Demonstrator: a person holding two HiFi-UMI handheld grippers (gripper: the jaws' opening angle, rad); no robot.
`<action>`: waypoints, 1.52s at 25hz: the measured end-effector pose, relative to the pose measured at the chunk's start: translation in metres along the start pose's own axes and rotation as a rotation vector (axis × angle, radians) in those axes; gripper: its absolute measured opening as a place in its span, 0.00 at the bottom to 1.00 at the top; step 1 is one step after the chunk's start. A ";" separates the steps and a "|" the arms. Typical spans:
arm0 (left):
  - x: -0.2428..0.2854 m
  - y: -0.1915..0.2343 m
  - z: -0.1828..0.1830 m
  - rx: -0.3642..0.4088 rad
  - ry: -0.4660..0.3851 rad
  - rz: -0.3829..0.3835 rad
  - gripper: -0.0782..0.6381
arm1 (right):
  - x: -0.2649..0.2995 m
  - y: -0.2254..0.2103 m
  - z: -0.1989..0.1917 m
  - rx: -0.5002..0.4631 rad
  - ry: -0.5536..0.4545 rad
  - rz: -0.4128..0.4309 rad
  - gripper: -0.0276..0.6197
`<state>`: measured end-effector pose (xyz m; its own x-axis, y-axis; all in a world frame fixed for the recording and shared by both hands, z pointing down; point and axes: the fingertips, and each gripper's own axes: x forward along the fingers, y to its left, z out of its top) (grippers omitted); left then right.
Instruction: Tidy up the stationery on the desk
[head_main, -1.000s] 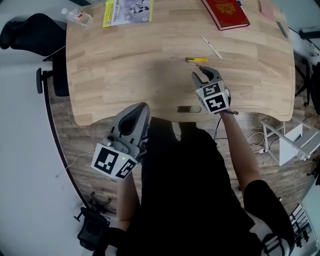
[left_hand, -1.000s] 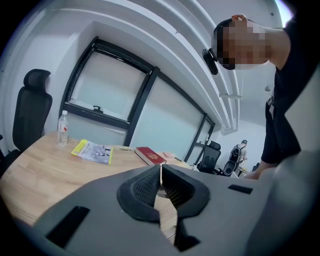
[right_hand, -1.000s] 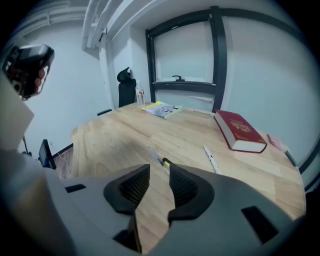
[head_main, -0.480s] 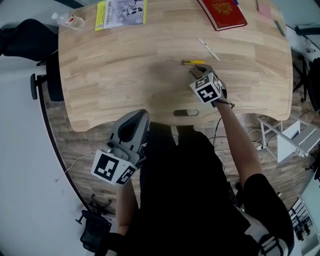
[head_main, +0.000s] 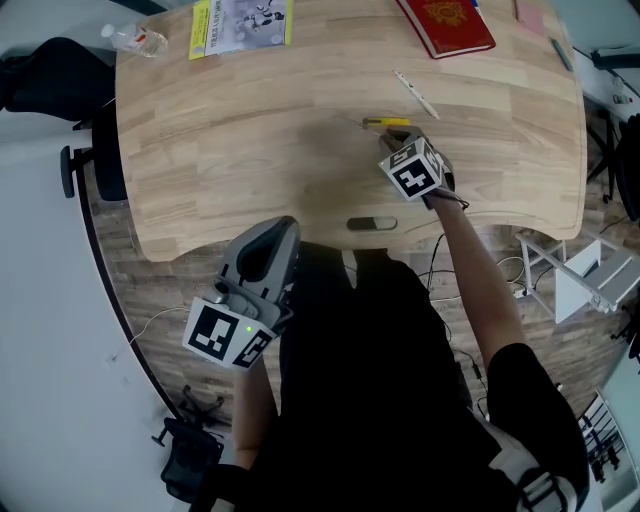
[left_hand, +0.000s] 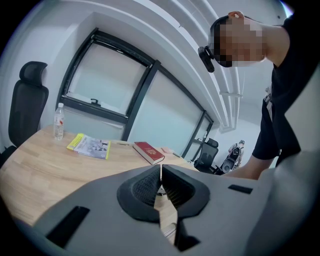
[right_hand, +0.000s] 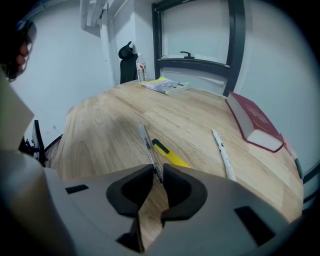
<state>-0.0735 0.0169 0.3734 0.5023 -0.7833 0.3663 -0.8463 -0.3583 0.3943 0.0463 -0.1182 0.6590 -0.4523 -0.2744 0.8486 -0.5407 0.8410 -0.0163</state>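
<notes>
The right claw (right_hand: 158, 175) has just been closing and is now narrowed onto the dark near end of a clear pen (right_hand: 145, 139). That end is gripped between the tips, while the rest of the pen lies on the wooden surface (right_hand: 100, 125). A yellow cutter (right_hand: 169, 154) is laid just beside the pen, to its right. Farther right, a white pen (right_hand: 222, 151) and a red book (right_hand: 254, 121) are seen. The left claw (left_hand: 160, 170) is held off the surface's near edge, its tips pressed together with nothing between them. A booklet (left_hand: 90, 146) and a water bottle (left_hand: 59, 121) are placed at the far left corner.
</notes>
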 end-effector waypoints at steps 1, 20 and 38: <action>0.000 0.000 0.000 0.000 0.000 -0.001 0.16 | 0.000 0.001 0.000 -0.004 0.001 0.003 0.15; -0.002 0.000 0.000 0.003 0.001 -0.017 0.16 | -0.009 0.021 0.003 0.122 -0.040 -0.016 0.07; -0.021 0.024 0.002 -0.003 0.007 -0.021 0.16 | 0.013 0.024 0.007 0.089 0.034 -0.025 0.13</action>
<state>-0.1044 0.0239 0.3734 0.5213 -0.7720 0.3637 -0.8349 -0.3731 0.4047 0.0226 -0.1046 0.6661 -0.4144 -0.2778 0.8667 -0.6129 0.7892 -0.0401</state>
